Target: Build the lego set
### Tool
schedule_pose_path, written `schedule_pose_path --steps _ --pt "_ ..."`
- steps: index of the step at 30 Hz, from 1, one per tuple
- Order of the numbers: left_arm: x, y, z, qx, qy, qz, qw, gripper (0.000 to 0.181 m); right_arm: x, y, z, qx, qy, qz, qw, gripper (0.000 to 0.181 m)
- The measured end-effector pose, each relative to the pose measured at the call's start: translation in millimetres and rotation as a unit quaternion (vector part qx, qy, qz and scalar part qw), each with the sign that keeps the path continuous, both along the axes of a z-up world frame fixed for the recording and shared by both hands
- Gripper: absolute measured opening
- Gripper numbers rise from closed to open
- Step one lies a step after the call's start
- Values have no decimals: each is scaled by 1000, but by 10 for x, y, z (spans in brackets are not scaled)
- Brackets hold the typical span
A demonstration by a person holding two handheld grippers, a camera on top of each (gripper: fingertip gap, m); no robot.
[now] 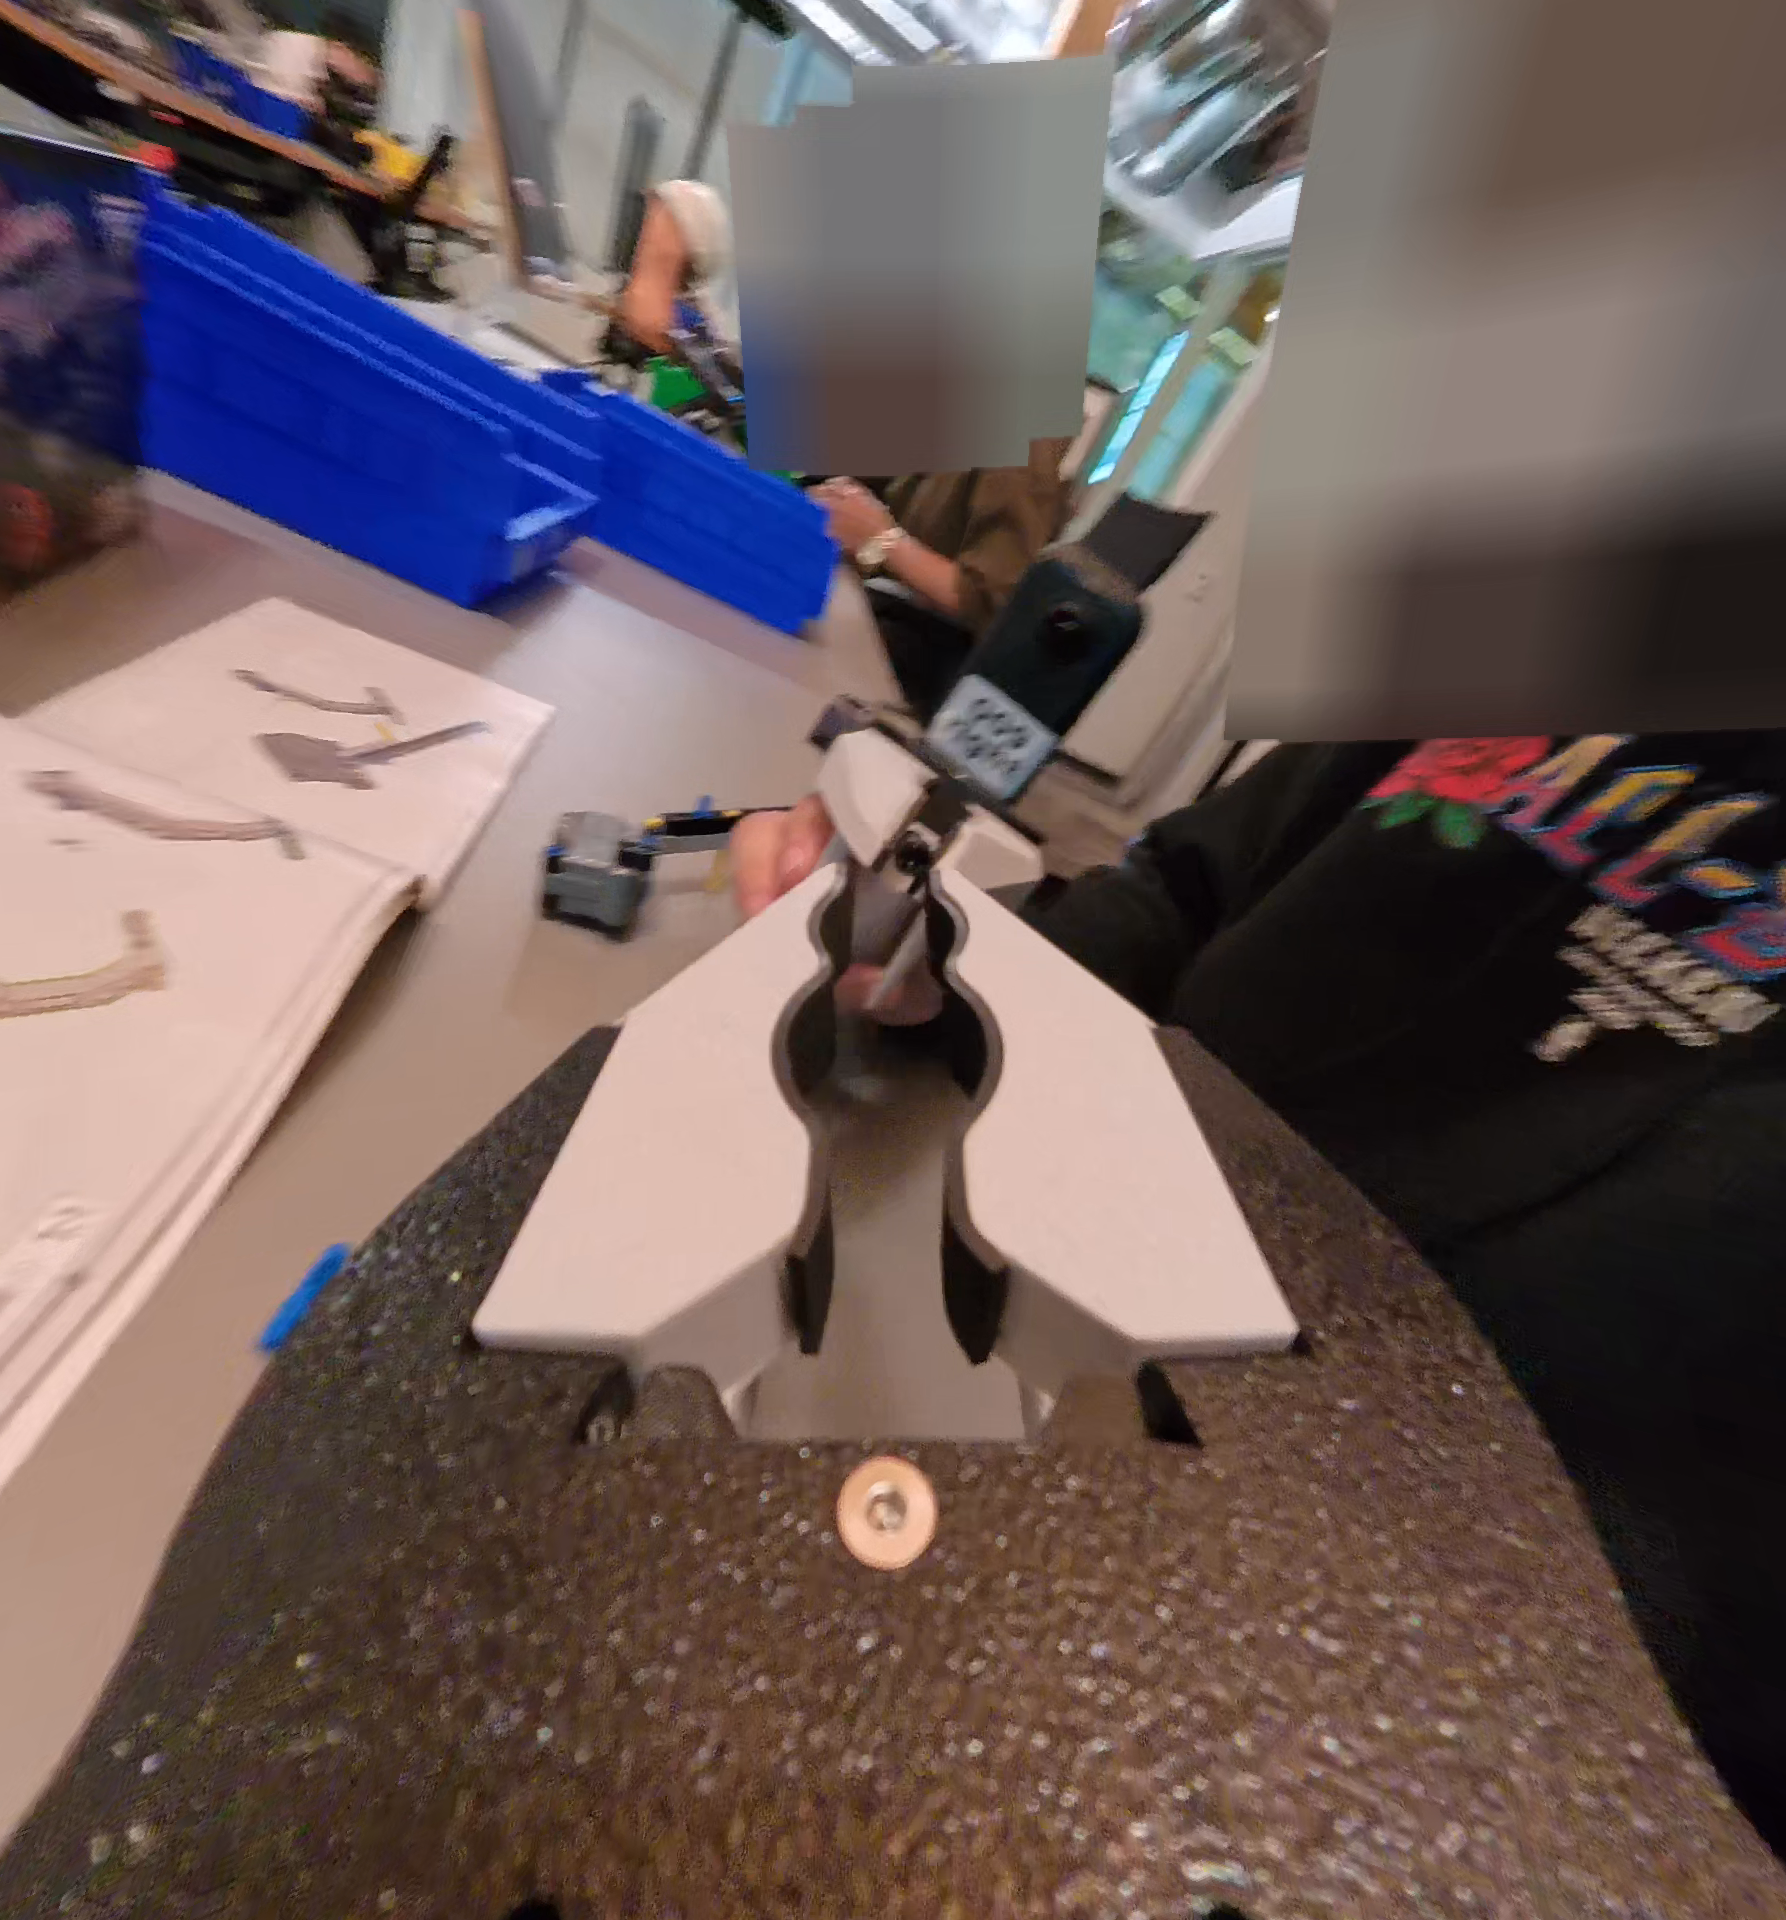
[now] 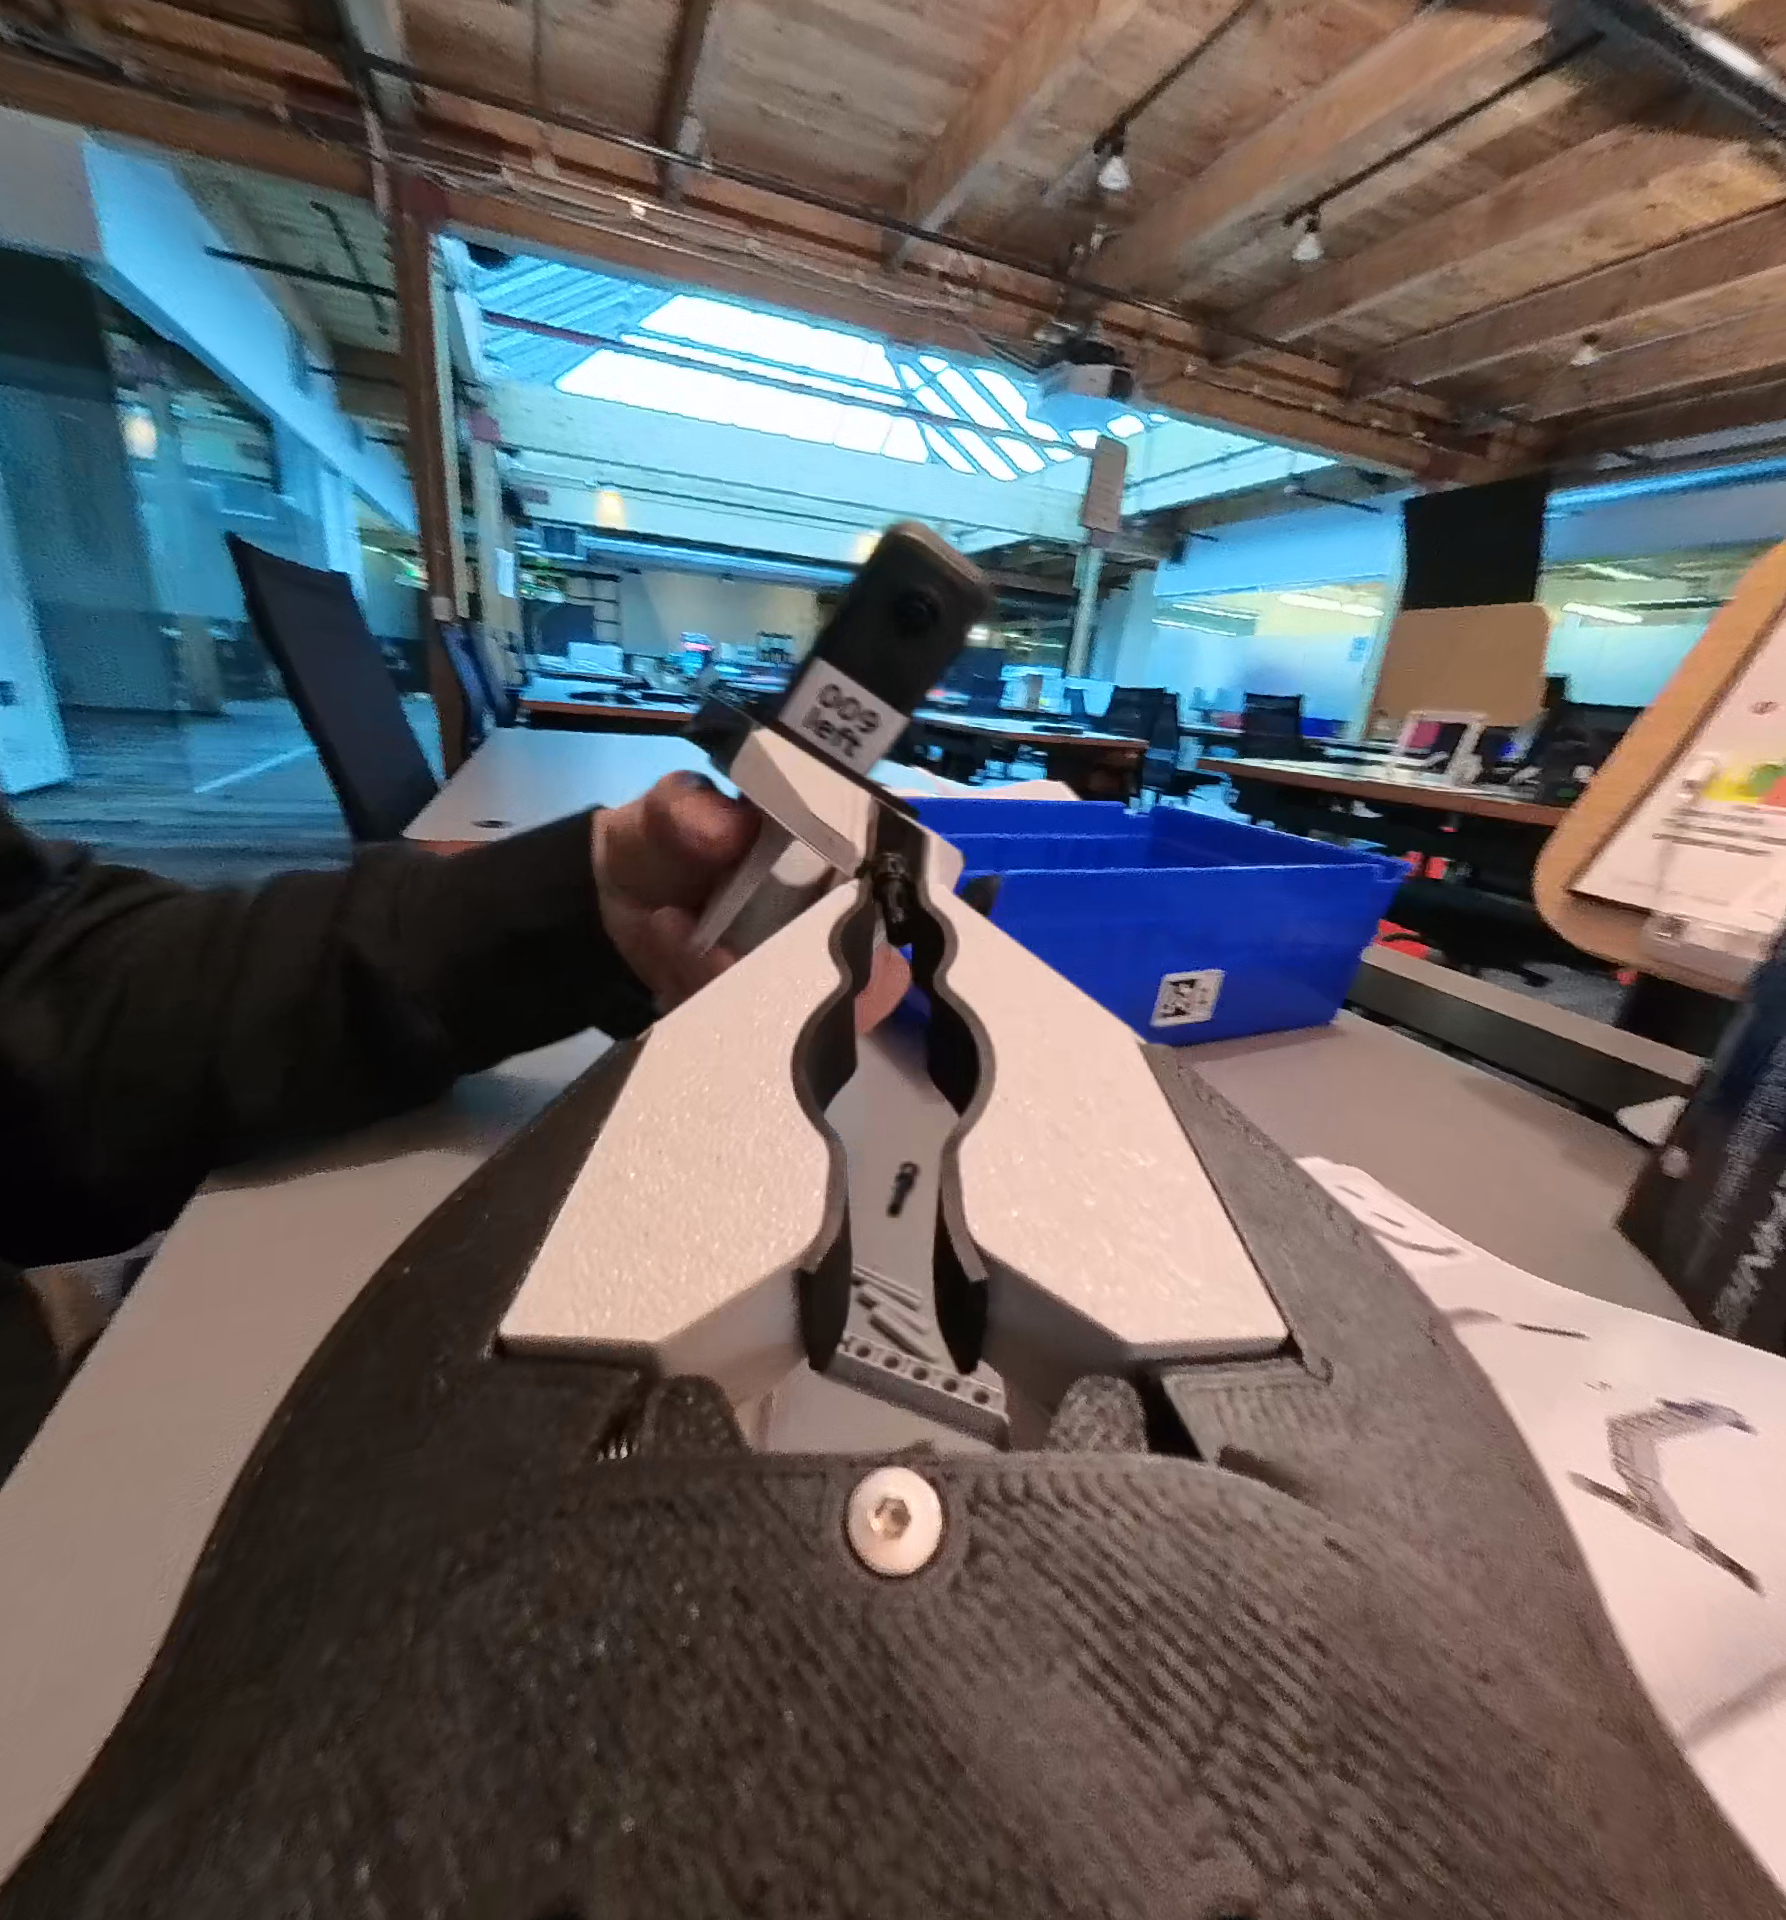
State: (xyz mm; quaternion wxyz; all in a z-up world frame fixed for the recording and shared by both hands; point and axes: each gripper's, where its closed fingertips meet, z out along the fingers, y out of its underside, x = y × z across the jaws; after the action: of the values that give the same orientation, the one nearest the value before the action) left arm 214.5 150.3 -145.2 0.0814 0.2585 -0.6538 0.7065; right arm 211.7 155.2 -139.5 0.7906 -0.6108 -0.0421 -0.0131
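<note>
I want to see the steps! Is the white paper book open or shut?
Open: the white paper instruction booklet lies flat, pages spread either side of its fold.

The left wrist view is taken low over the table (image 1: 598, 665), facing the right gripper (image 1: 884, 894) at close range. The right wrist view is aimed the opposite way, slightly upward, at the left gripper (image 2: 894, 904). The blue bins (image 1: 369, 416) and open booklet (image 1: 193, 883) are shared.

Lego pieces in view

Small black pin (image 2: 890, 896) sits upright at the claw tips; a grey block assembly (image 1: 598, 868) lies left of the claw.
</note>
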Motion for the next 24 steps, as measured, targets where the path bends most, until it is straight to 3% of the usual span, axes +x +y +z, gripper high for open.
schedule_pose_path --steps 4,7,12,17,24 --pt "82 79 -104 89 -41 57 994 14 139 -8 -39 -16 -20 -58 998 3" --pt "84 81 -52 107 -74 71 989 10 102 33 -95 -32 -10 -40 999 3" --pt "-20 61 -30 168 -193 69 964 16 -3 27 -58 -20 70 47 996 4" --pt "-66 2 -18 190 -254 64 946 15 30 21 -34 -4 189 114 975 3" --pt "-54 -6 -52 225 -311 74 920 12 -36 39 -61 -15 220 154 963 4"
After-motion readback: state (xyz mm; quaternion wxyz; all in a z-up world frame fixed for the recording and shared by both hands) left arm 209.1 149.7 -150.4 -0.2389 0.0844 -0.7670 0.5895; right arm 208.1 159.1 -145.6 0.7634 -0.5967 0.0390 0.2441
